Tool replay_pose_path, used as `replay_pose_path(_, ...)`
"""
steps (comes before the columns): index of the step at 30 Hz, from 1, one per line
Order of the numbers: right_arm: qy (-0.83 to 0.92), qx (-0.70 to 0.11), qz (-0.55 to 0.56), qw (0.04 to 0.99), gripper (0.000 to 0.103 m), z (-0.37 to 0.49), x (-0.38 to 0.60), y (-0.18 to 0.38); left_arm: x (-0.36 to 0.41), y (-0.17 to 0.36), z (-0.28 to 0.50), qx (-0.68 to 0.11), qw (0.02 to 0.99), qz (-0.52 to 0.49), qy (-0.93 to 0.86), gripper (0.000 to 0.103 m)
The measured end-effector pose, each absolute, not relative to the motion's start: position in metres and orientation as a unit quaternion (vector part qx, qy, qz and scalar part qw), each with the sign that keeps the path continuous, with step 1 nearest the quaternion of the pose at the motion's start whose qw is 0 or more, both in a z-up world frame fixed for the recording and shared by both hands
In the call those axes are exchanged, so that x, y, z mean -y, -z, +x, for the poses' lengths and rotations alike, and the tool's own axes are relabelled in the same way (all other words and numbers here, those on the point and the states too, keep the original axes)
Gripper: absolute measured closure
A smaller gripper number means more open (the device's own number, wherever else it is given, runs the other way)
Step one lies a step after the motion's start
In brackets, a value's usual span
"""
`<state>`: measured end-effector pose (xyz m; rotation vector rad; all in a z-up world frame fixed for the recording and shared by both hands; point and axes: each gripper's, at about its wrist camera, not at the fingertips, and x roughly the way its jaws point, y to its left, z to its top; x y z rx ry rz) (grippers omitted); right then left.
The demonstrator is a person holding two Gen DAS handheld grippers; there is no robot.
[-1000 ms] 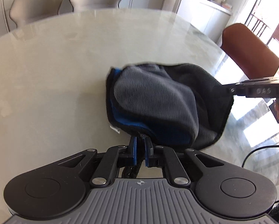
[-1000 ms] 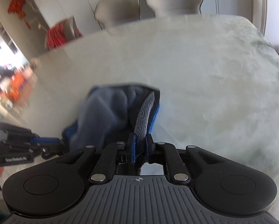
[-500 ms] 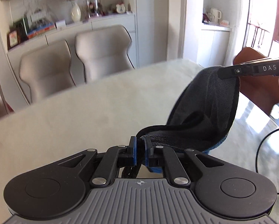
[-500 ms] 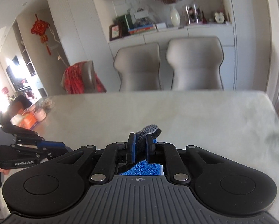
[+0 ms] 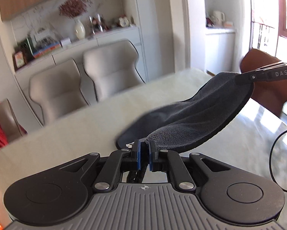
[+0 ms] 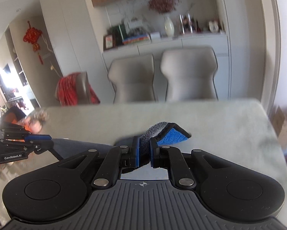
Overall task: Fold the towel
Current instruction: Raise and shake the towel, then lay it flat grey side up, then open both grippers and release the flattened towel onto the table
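Right claw (image 6: 144,151) clamped on a grey-and-blue towel (image 6: 165,133) corner above the pale bench (image 6: 220,126). Left claw (image 6: 47,141) at far left, gripping the towel's other end.

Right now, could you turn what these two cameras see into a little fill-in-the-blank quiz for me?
1. Both grippers' fingers are shut on one dark ____.
2. The towel sags between the left gripper and the right gripper above a pale ____.
3. The towel's underside, at the right gripper, is coloured ____.
4. Behind the table stand two beige ____.

Missing words: towel; table; blue; chairs
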<state>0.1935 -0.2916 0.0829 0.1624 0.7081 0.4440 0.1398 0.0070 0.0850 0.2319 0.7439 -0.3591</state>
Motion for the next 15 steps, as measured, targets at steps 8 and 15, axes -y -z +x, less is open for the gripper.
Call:
replay_pose_path(8,-0.185,-0.473,0.090,0.857,0.092,0.119,0.302,-0.002,-0.011,-0.026,0.065,-0.450,0.869,0.076,0.190,0.096)
replay_pose_path(15,-0.146,-0.520,0.070,0.838,0.091,0.087,0.313,0.040,-0.012,0.020,0.051,-0.492,0.849,0.070,0.179,0.096)
